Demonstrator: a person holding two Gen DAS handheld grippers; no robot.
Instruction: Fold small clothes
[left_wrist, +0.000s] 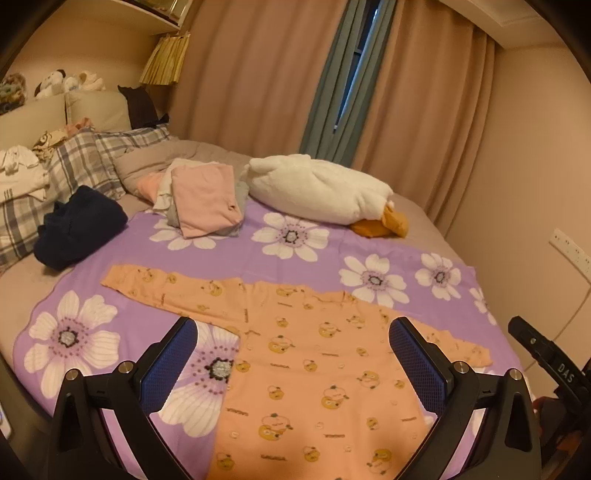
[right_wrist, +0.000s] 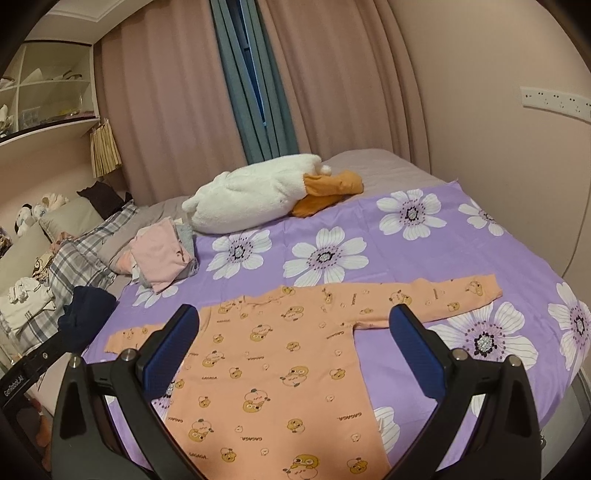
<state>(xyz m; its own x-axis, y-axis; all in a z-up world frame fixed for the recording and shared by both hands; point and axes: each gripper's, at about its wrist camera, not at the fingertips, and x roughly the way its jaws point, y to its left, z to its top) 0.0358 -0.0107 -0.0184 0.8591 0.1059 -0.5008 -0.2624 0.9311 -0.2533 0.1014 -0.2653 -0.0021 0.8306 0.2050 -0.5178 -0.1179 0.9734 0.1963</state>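
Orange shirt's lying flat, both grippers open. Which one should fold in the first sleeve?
Probably the right gripper: the orange shirt's right sleeve lies just beyond its right finger. The left sleeve stretches further from the left gripper.

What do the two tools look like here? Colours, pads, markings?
Both match: the left tool and right tool have matte black angular fingers, blue textured pads and silver pivot bolts. White lettering shows on each tool's black body where it appears in the other view; no cables or sleeves visible.

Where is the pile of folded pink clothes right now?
The folded pink pile sits far left on the purple floral sheet, between the navy garment and the white duck plush.
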